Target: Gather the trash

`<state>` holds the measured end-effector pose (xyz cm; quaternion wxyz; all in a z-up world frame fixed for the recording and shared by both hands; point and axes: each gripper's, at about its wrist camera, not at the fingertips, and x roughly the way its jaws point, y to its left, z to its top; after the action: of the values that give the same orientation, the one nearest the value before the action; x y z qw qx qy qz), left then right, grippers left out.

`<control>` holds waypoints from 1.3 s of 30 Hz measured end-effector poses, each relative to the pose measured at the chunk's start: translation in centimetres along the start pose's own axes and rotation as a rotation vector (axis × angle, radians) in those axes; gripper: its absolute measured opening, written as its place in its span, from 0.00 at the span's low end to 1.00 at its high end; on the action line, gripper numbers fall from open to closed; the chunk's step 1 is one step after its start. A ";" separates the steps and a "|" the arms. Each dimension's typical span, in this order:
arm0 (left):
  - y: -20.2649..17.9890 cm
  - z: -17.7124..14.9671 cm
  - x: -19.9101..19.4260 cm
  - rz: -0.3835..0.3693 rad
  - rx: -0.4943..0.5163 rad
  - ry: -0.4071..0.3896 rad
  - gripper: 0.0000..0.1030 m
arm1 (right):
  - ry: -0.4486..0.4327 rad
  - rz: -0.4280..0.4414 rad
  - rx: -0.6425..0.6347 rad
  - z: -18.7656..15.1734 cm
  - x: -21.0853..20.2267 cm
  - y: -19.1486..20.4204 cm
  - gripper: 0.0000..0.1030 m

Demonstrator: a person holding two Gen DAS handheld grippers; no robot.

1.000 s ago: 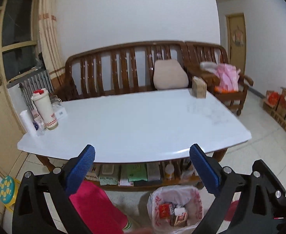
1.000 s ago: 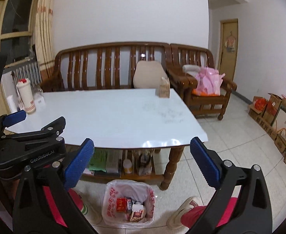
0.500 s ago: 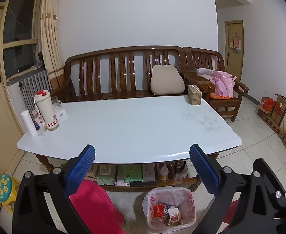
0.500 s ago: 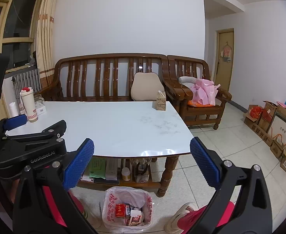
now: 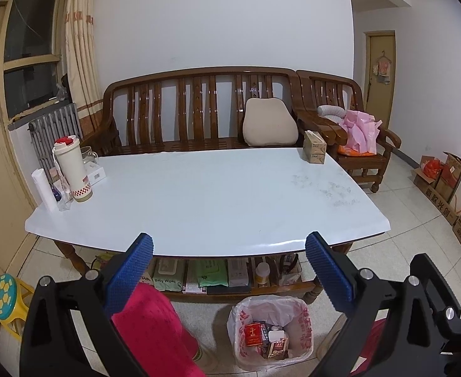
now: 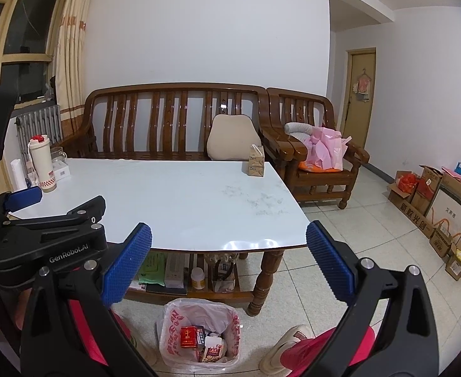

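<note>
White, glossy counter (image 5: 205,194) had dropped lower in both views over the last second as the cameras rose. Left tongs (image 5: 227,270) and right tongs (image 6: 229,262) stood wide apart, holding nothing. Trash packets sat in the plastic-lined bin (image 5: 269,333) on the floor, so collecting looked finished.

My left gripper (image 5: 229,270) is a black plastic frame with two angular arms, each tipped with a blue pad (image 5: 129,278) of fine knurled texture, and silver round screws sit at the arm joints. My right gripper (image 6: 229,270) is built the same way, black arms, blue textured pads (image 6: 330,267), silver screws. From the right wrist view I read white "GenRobot.AI" lettering on the left gripper's black body. Below, I see bright pink-red trousers (image 5: 155,330) and a cream slipper (image 6: 280,350).
</note>
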<state>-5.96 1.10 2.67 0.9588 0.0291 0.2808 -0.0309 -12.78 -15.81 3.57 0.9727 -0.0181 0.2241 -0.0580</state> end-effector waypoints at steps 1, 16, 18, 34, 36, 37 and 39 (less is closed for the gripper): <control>0.0 0.0 0.0 -0.002 -0.001 0.000 0.92 | 0.000 0.002 0.001 0.0 0.1 0.0 0.93; 0.0 0.1 0.0 0.007 -0.006 -0.003 0.92 | -0.001 0.010 -0.001 0.3 0.2 -0.1 0.93; 0.0 0.0 0.0 0.007 -0.005 -0.004 0.92 | -0.002 0.010 -0.001 0.3 0.2 -0.1 0.93; -0.1 0.2 -0.2 0.007 -0.011 0.000 0.92 | -0.004 0.007 -0.008 0.5 0.2 -0.1 0.93; -0.1 0.2 -0.2 0.009 -0.012 0.001 0.92 | -0.003 0.008 -0.006 0.4 0.1 -0.1 0.93; -0.1 0.2 -0.1 0.009 -0.011 0.000 0.92 | -0.003 0.008 -0.006 0.4 0.2 -0.1 0.93; -0.1 0.2 -0.2 0.011 -0.011 -0.001 0.92 | -0.002 0.009 -0.006 0.5 0.1 -0.1 0.93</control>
<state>-6.01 0.97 2.92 0.9592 0.0255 0.2805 -0.0240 -12.46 -15.89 3.93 0.9731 -0.0199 0.2234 -0.0532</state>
